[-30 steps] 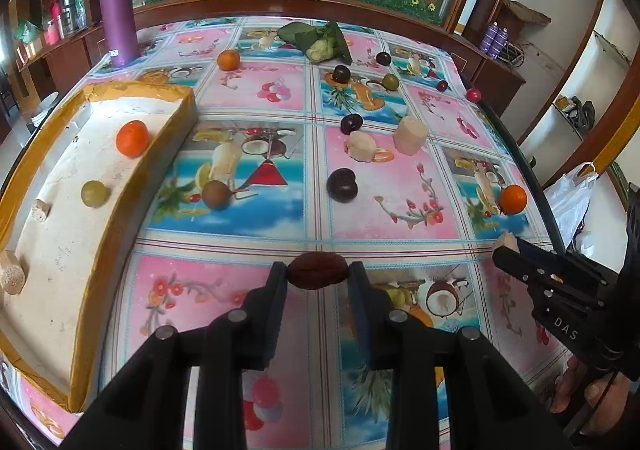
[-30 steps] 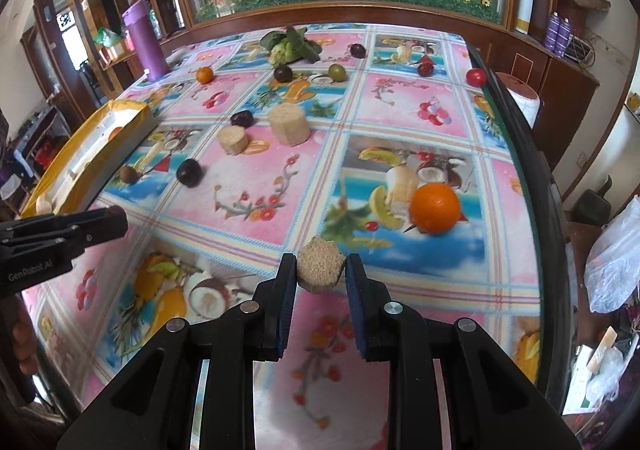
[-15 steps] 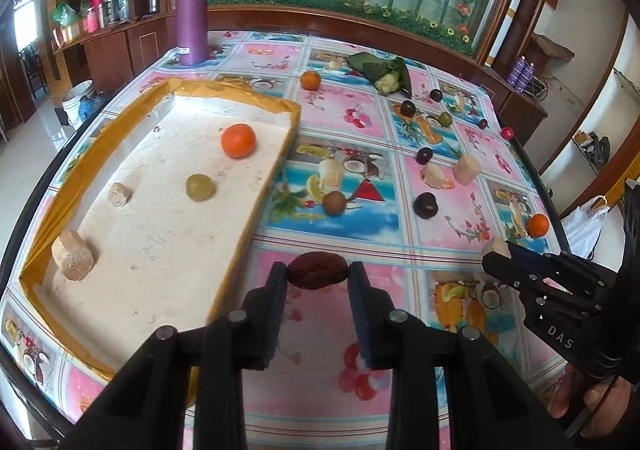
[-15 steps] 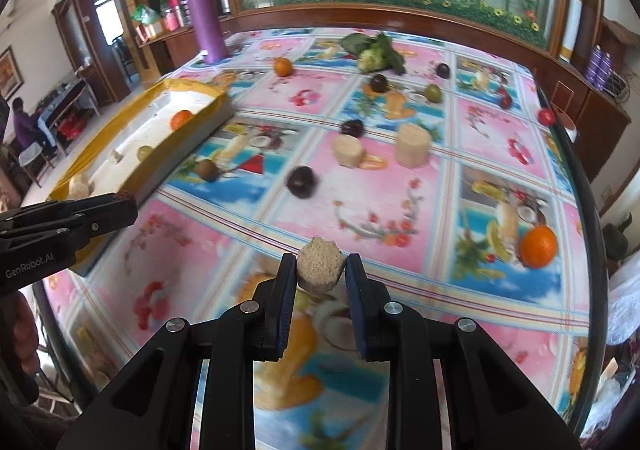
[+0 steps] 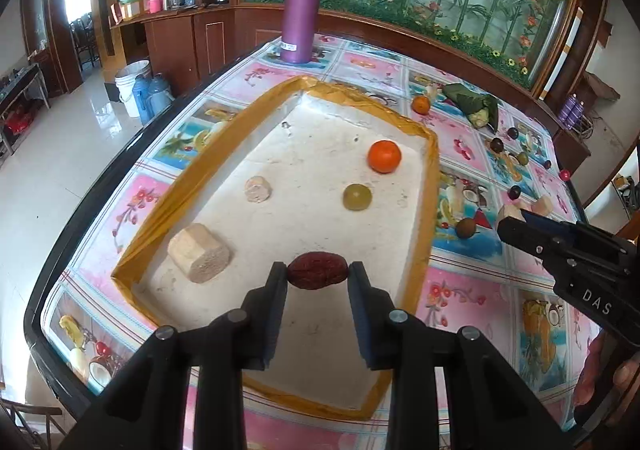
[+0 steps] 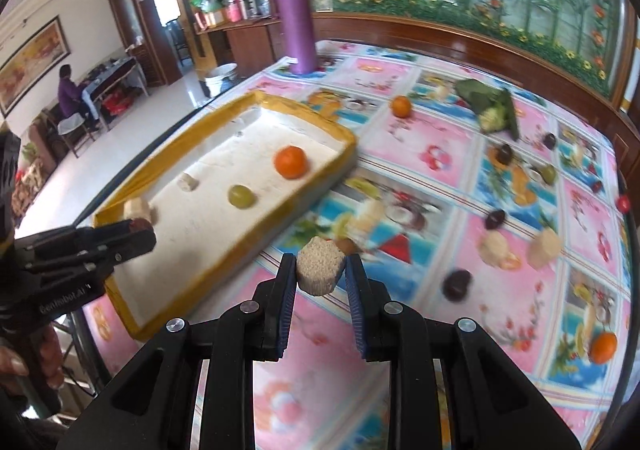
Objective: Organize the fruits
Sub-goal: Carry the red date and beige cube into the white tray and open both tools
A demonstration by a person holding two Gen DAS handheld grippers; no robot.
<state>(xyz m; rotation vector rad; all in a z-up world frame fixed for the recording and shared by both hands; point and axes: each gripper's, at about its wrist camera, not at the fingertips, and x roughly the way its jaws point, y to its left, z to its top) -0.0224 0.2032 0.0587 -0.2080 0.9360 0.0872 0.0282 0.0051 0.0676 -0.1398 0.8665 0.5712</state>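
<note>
Left wrist view: the counter (image 5: 472, 290), covered in a fruit-print cloth, carries a yellow-rimmed tray (image 5: 424, 234) with a pale floor. The tray lies directly beneath and ahead of the left hand-held gripper (image 5: 318, 272); its long axis runs away from that gripper toward a purple flask (image 5: 301, 9) at the counter's far edge. Already in the tray: an orange (image 5: 384, 156) far ahead and slightly right, a green fruit (image 5: 357, 197) ahead, a large beige chunk (image 5: 199, 252) just to the left, and a smaller pale piece (image 5: 258, 189) ahead-left.

The left hand-held gripper is pinching a red date (image 5: 318, 271) crosswise, long axis spanning pad to pad, above the near end of the tray floor.

Right wrist view: the right hand-held gripper (image 6: 321, 274) is clamped on a beige cut piece (image 6: 321, 270). It hangs over bare cloth; the tray's near long rim lies ahead and to its left, not yet beneath it.

Judgement: the left hand is the nearer and already over the tray, so the date appears ready for release. The right hand would need to travel further left across the rim before letting go. Loose fruit stays scattered on the counter to the right of both.
</note>
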